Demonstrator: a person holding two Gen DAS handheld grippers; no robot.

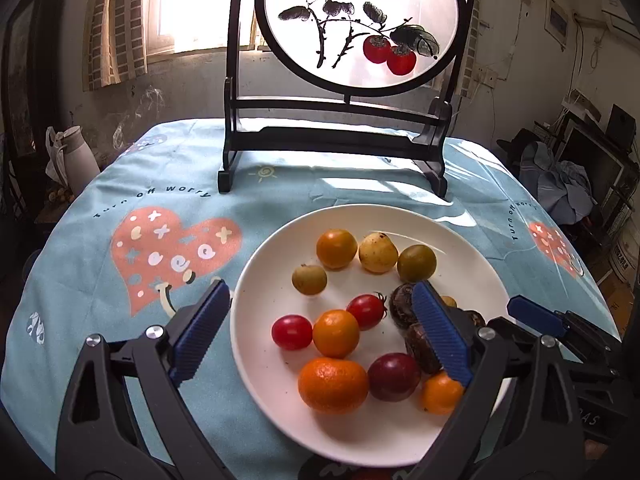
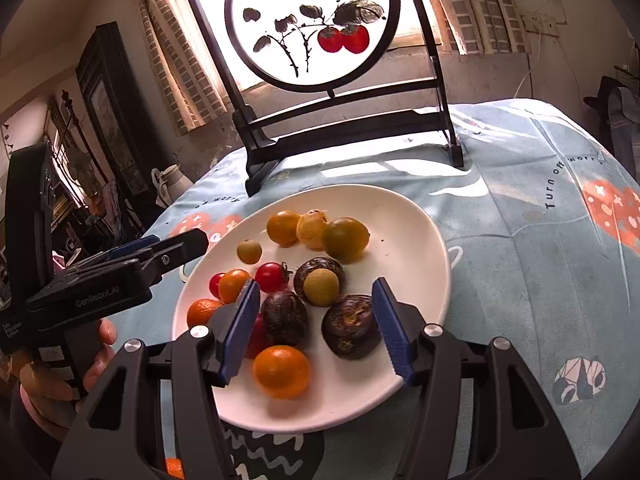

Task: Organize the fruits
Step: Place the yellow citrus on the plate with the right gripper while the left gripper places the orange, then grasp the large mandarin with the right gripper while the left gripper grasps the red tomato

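A white plate [image 1: 472, 280] heaped with small fruits is seen near the front of the worktop [image 1: 120, 184], on a pale blue cloth printed with hearts: oranges, two red cherry tomatoes [image 1: 292, 332], yellow-green fruits and several dark, wrinkled fruits [image 2: 352, 326]. Both tools are held just above the plate's near side. The left gripper [image 1: 320, 332] is spread wide and nothing is held, one finger lying outside the rim, the other over the dark fruits. The right gripper [image 2: 316, 330] is likewise wide open and empty, its fingers framing two dark fruits and a small orange [image 2: 282, 372].

If sorting by kind is intended, a single fruit at the edge of the cluster would best be taken first; the fingers should be lowered squarely on either side and closed gently, since round fruit can roll and tomatoes bruise. No second dish is visible, so the destination cannot be told.

The pale fruit [image 2: 321, 287] resting on a dark one is shown clearly only by the right view, where the hand [image 2: 98, 354] gripping the left tool also appears. The largest orange [image 1: 333, 385] is shown whole only by the left view. Behind stands a framed persimmon painting [image 1: 360, 20]
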